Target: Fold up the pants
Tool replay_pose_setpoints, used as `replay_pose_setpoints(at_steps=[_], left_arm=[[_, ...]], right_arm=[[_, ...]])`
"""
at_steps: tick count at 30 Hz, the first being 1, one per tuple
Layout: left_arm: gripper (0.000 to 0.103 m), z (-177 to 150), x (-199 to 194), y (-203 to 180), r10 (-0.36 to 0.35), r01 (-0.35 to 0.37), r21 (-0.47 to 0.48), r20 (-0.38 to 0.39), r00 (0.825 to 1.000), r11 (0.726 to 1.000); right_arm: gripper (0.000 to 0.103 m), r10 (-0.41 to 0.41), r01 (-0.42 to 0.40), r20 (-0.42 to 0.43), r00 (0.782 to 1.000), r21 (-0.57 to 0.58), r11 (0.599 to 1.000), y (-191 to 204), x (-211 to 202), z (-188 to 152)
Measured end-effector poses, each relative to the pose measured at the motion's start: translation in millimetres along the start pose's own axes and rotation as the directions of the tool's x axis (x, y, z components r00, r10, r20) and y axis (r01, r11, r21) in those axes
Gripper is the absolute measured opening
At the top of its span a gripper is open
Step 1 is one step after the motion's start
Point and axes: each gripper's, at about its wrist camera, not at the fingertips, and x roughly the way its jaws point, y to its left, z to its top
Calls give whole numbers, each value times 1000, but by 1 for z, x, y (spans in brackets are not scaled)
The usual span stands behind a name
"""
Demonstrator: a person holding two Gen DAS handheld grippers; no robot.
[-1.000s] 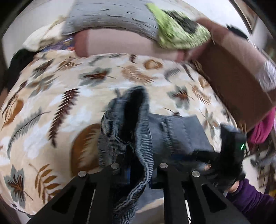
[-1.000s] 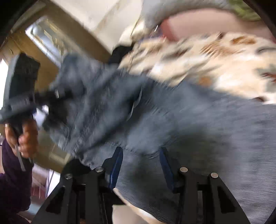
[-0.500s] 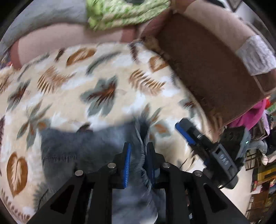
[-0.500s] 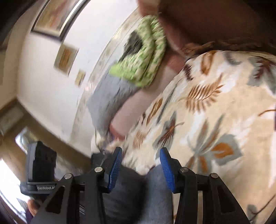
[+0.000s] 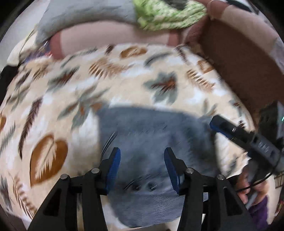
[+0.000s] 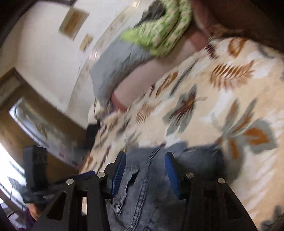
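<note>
Denim — a grey-blue pair of pants (image 5: 150, 135) — is seen lying bunched on a leaf-patterned blanket (image 5: 58, 99) that covers the bed. In the left wrist view, the left tool (image 5: 142, 156) is positioned above the pants with its jaws opening; fabric is visible between the blue pads (image 5: 113, 167), but the pads are not pressed on it. The right tool (image 5: 230, 131) is seen at the right edge of the garment, carried by a hand (image 5: 248, 184) in a purple sleeve. In the right wrist view, the right tool (image 6: 144, 165) is held over a stitched seam of the pants (image 6: 147, 195), with the jaws apart; the cloth passes between the pads (image 6: 119, 170) — whether it is touched by them cannot be told, since the frame is blurred. At the far side of the blanket, a grey pillow (image 5: 85, 16) and a green patterned cloth (image 5: 168, 16) are stacked on a pink bolster (image 5: 106, 39). A brown cushion (image 5: 239, 58) is located to the right of the blanket.
</note>
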Motion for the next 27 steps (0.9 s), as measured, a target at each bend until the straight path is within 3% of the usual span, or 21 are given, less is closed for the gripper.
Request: replay_pose_setpoints(at_steps=[3, 5, 10, 13, 15, 17, 20, 22, 24, 25, 27], left_arm=[[52, -20, 30, 12, 60, -60, -3, -56, 997, 998], [53, -30, 46, 18, 56, -58, -15, -91, 994, 998], [54, -28, 24, 25, 51, -52, -24, -16, 999, 998], [57, -25, 8, 37, 90, -87, -45, 51, 995, 995], [61, -25, 8, 48, 102, -98, -73, 56, 993, 993], [61, -27, 19, 53, 80, -78, -83, 23, 997, 994], [61, -35, 28, 49, 28, -28, -69, -11, 1000, 997], [61, -38, 35, 42, 19, -20, -49, -16, 1000, 999], [61, -40, 36, 41, 10, -10, -45, -9, 1000, 999], [61, -39, 36, 42, 8, -8, -46, -7, 1000, 999], [61, -37, 35, 49, 12, -13, -60, -8, 1000, 998]], right_arm=[[51, -78, 79, -129, 989, 1, 997, -6, 43, -8], [51, -79, 78, -138, 987, -7, 997, -5, 50, -12], [51, -74, 73, -10, 997, -48, 996, 3, 16, -13], [51, -136, 137, 120, 983, -3, 991, -7, -25, -11], [53, -185, 180, 131, 974, 49, 982, -18, -39, -9], [57, -223, 210, 95, 970, 126, 970, -37, -41, -12], [58, -152, 148, 8, 988, 178, 973, -49, -24, -12], [60, -220, 227, -65, 973, 124, 966, -43, -1, -16], [51, -244, 249, -67, 967, 88, 964, -34, 10, -16], [40, -200, 203, -45, 979, 72, 977, -25, 11, -13], [36, -159, 159, 5, 987, 0, 987, -4, 14, -6]])
